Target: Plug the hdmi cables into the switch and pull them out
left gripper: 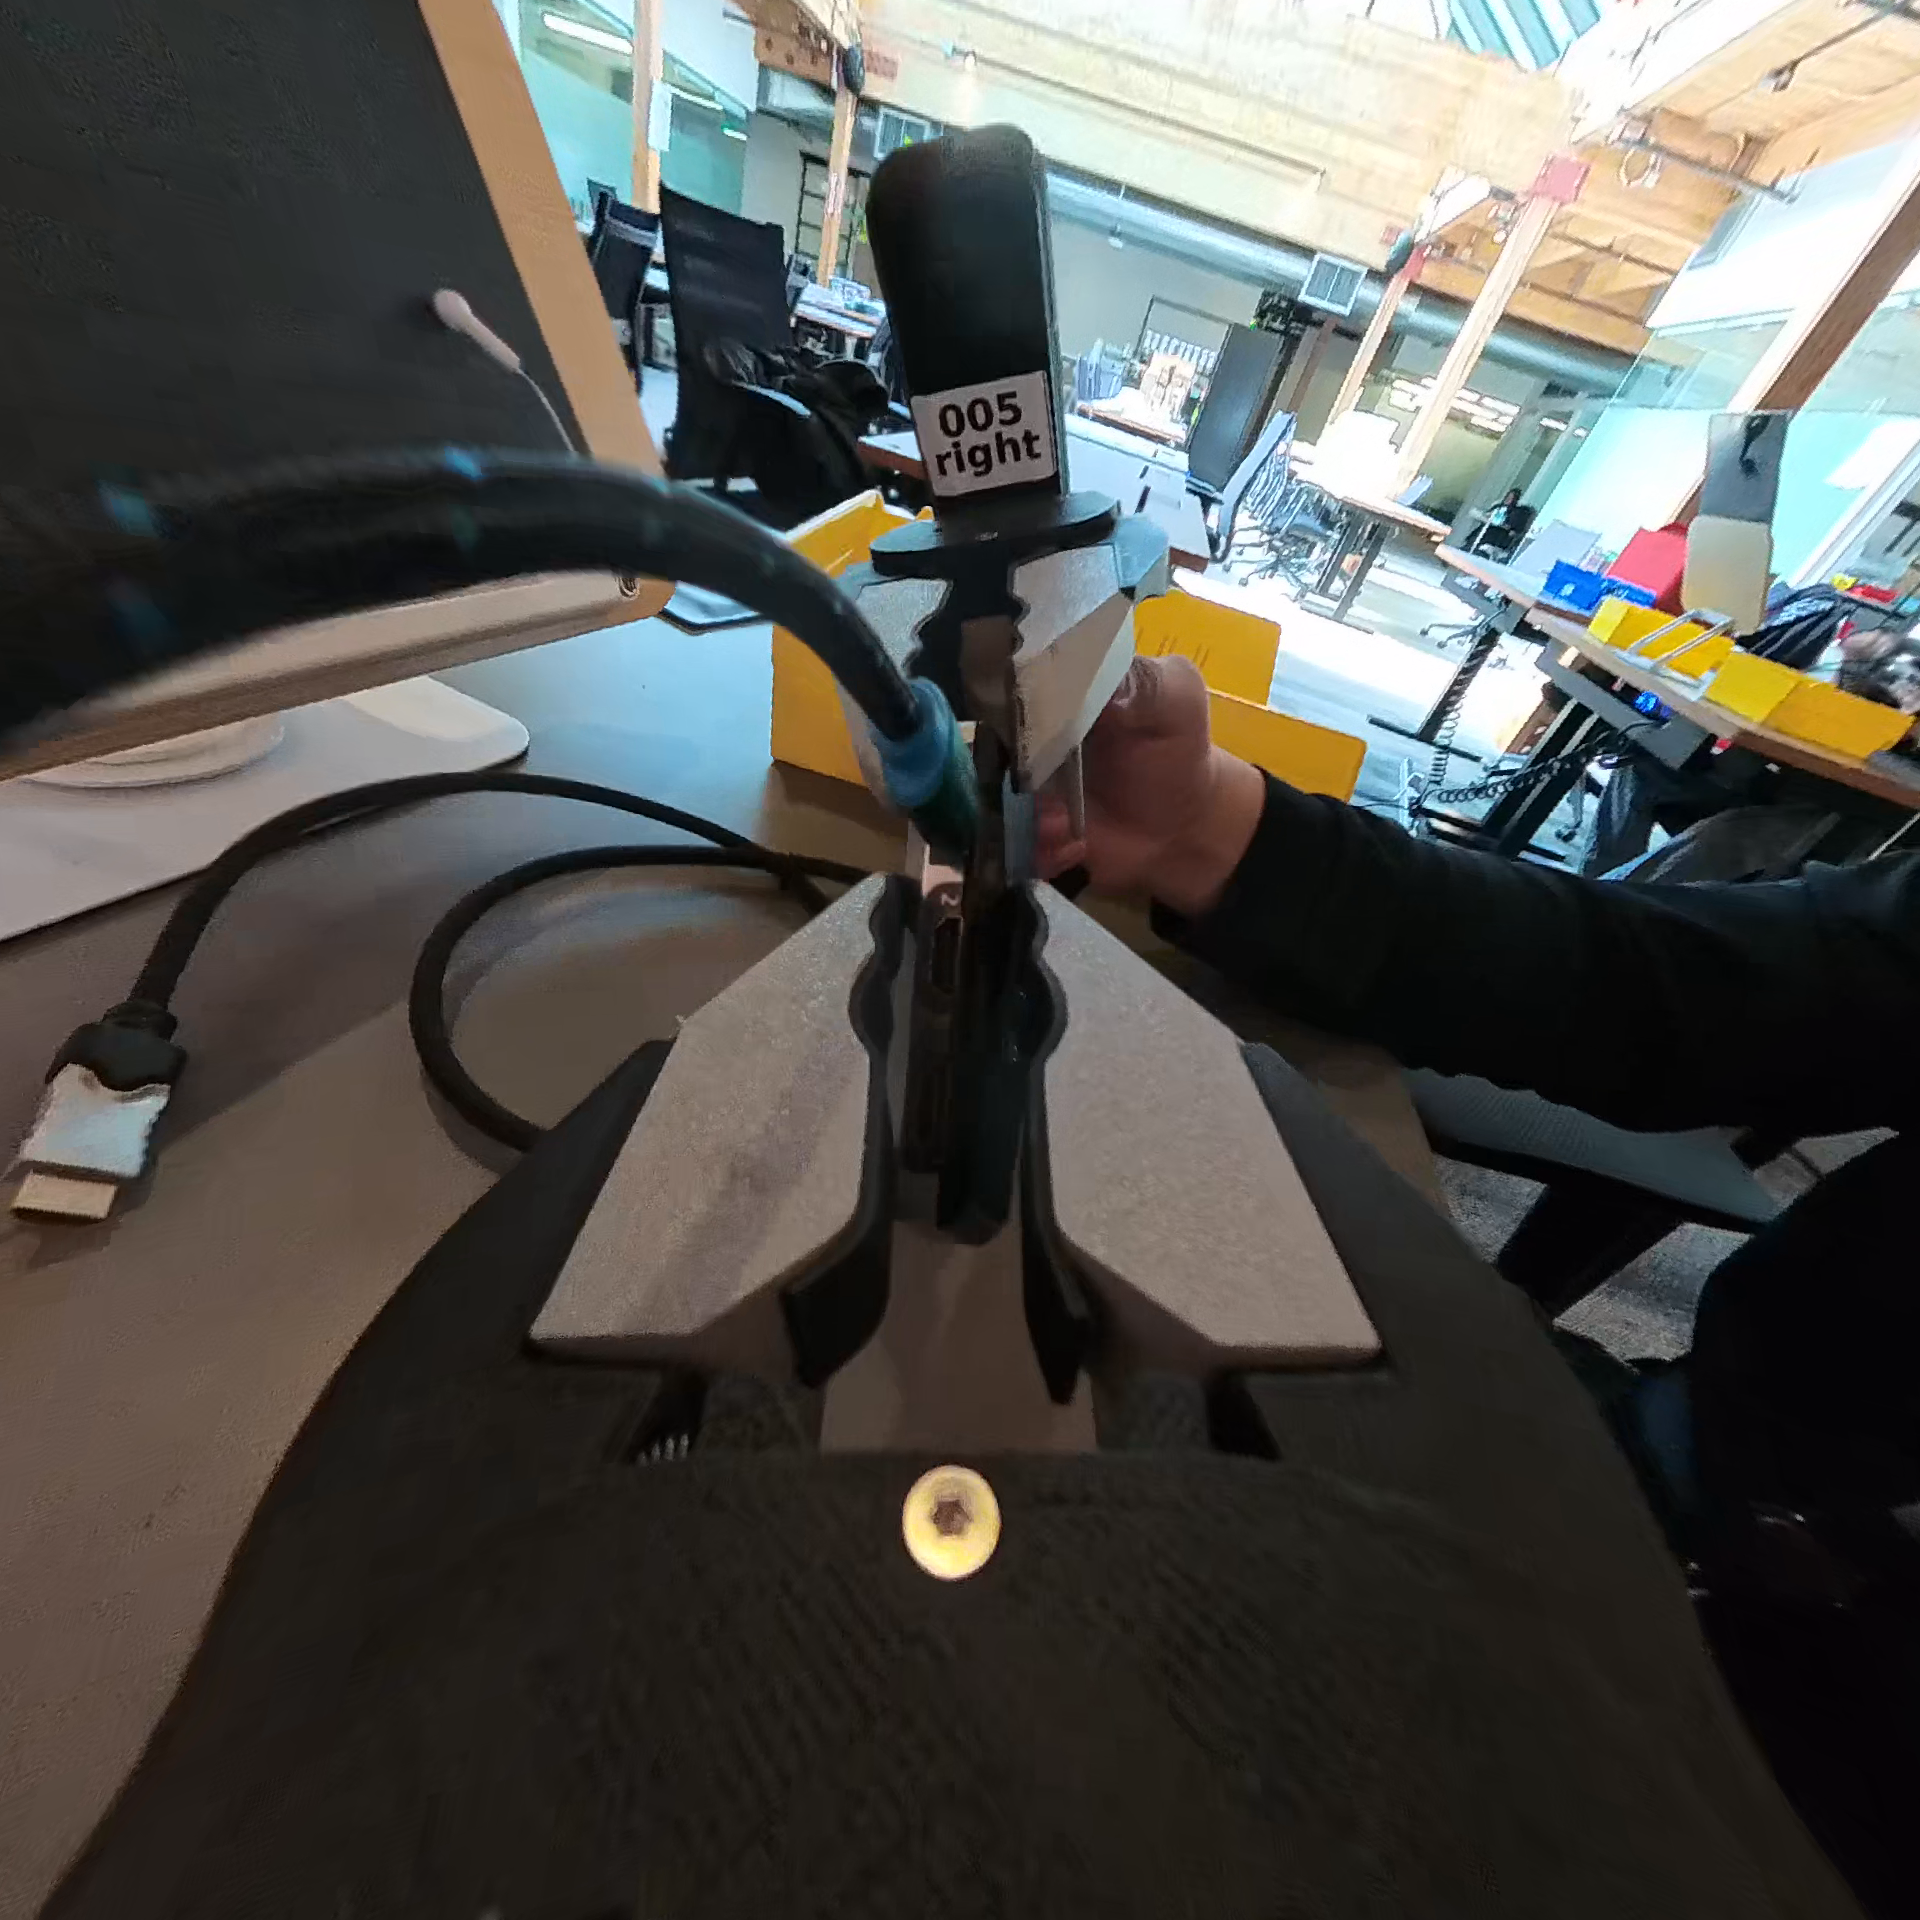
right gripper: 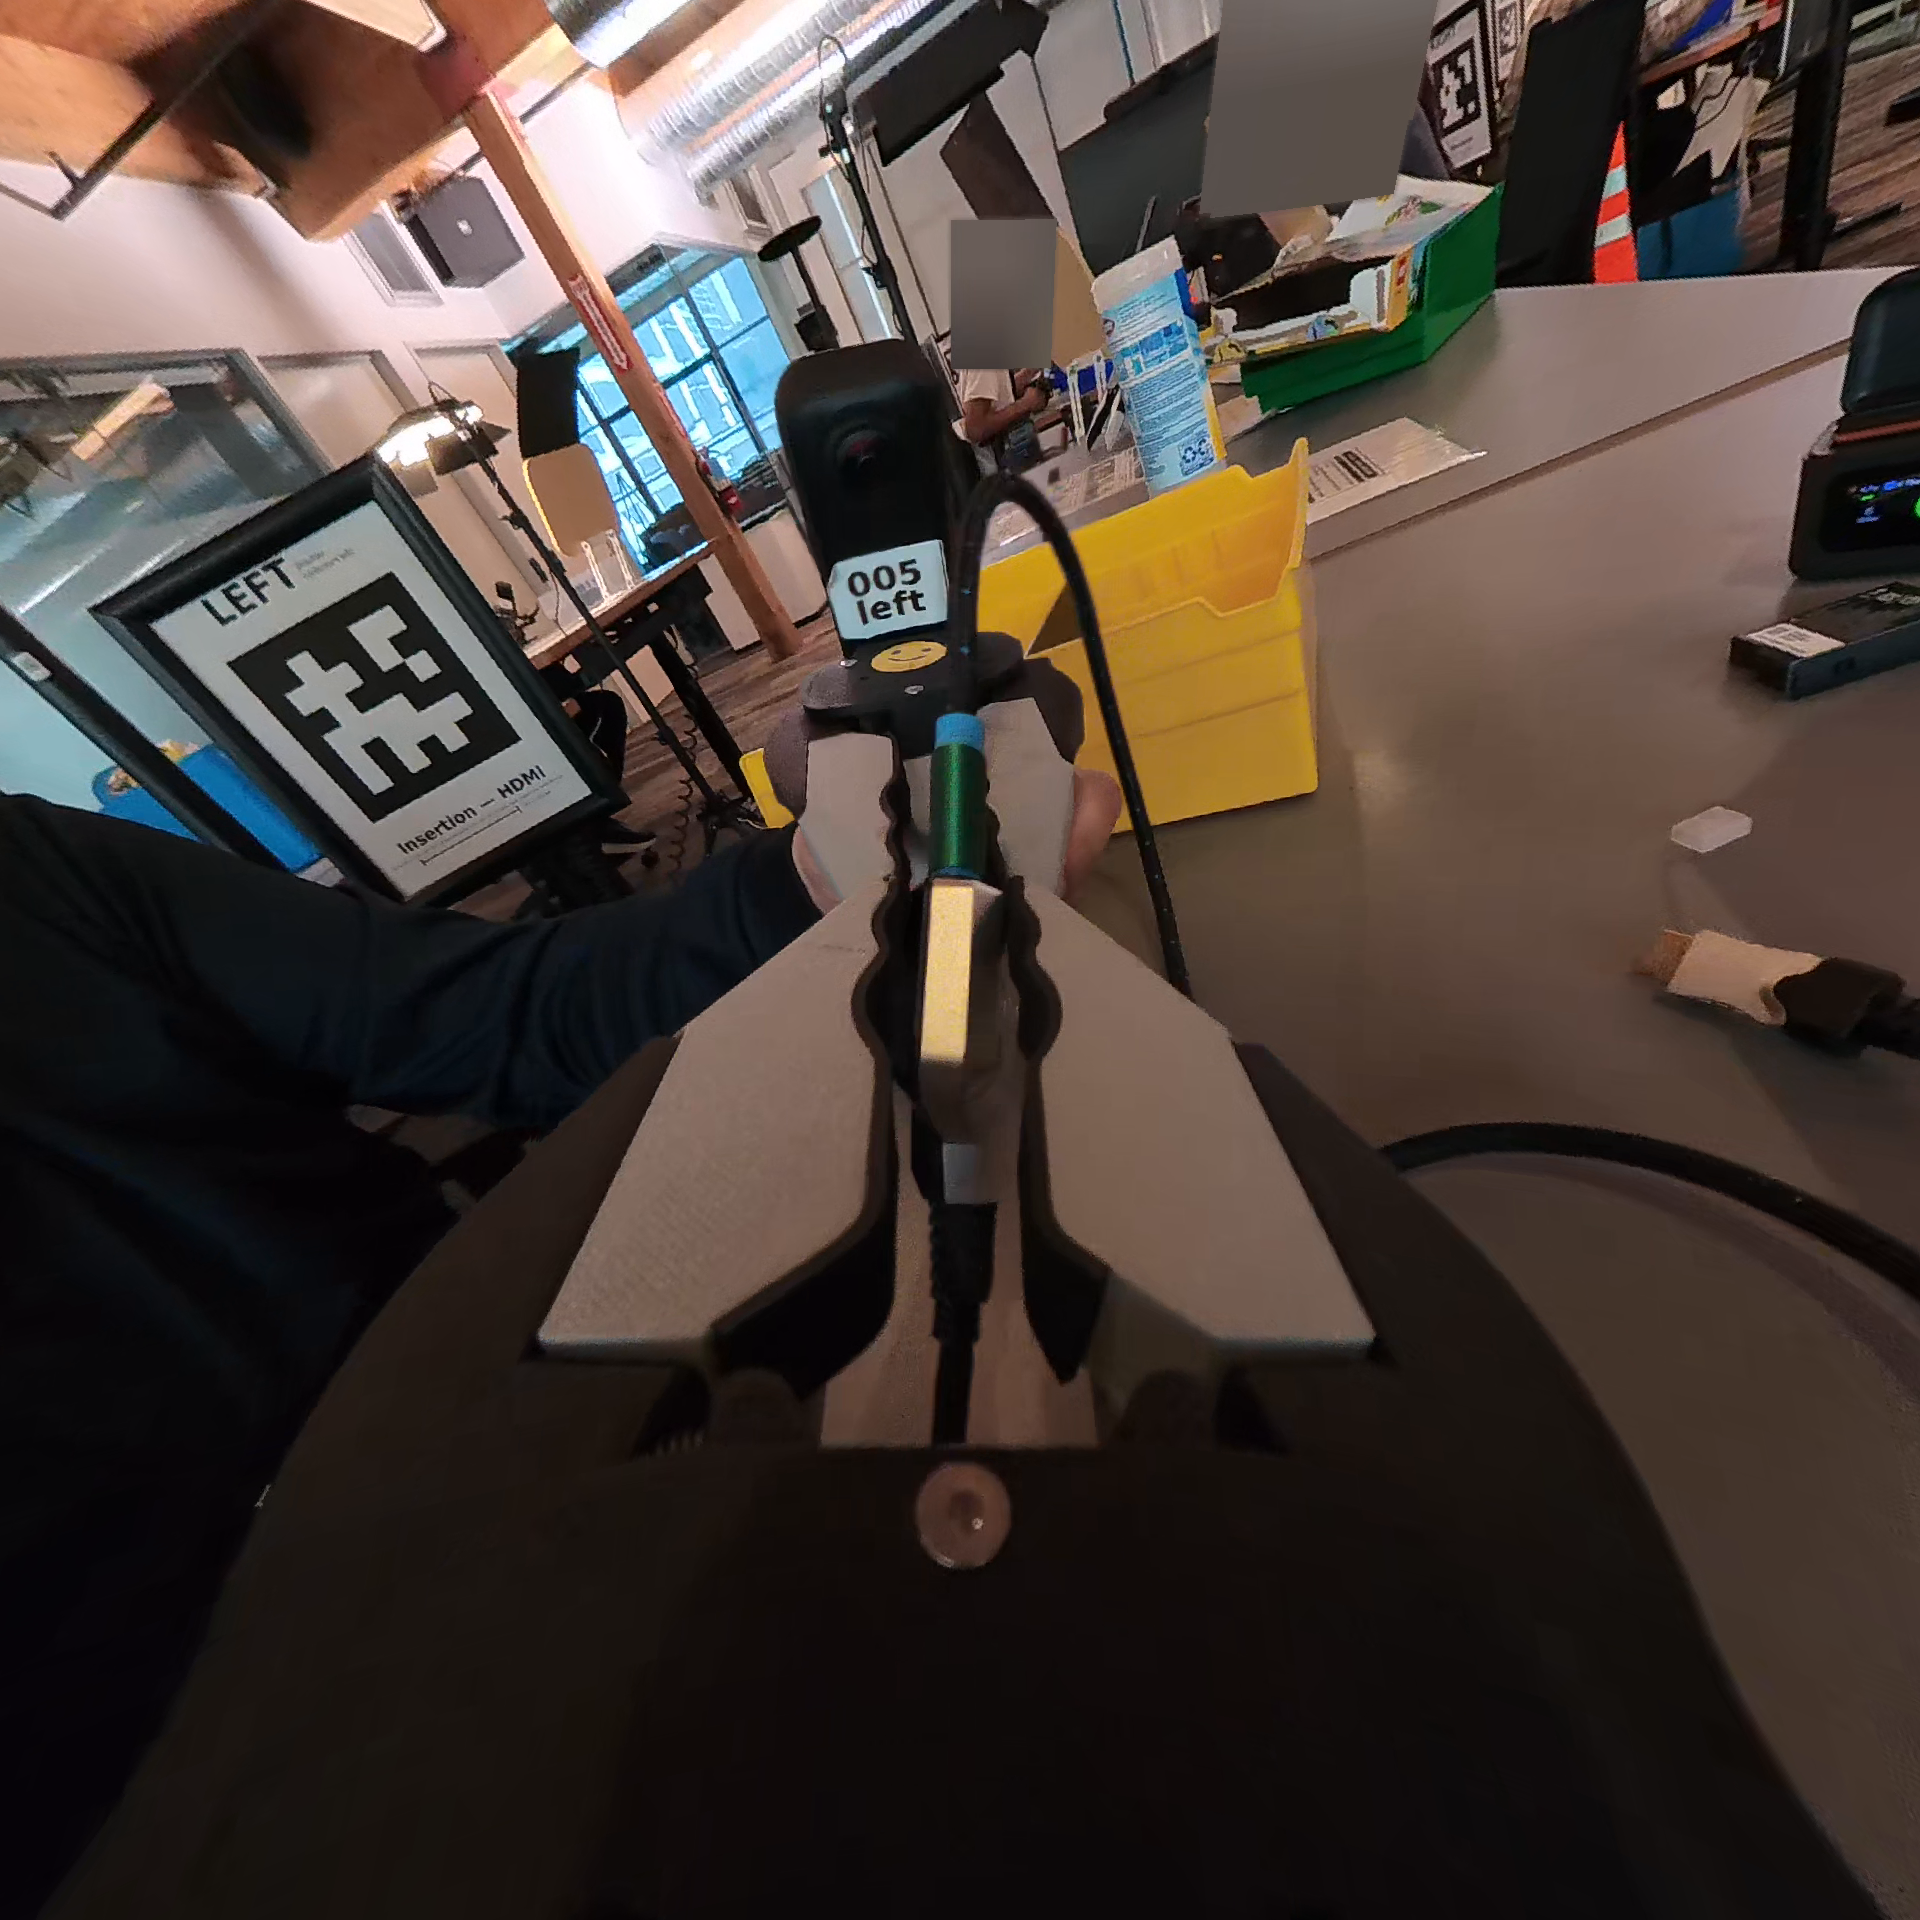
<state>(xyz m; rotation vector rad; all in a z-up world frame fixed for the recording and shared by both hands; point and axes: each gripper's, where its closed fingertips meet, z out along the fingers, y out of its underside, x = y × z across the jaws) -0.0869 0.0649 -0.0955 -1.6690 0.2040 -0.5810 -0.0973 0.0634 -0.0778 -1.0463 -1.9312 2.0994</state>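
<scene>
switch (right gripper: 951,987) | clamped in right gripper (right gripper: 956,914) | left gripper (left gripper: 961,935) grips it too (cable (right gripper: 961,800) plugged in)

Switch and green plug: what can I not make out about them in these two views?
- Plug seating: where the green plug meets the switch, fingertips crowd the joint in both views.
- Switch ports: left wrist view, dark between the fingers.
- Braided cable: blurred, and cut off by the left edge of the left wrist view.
</scene>
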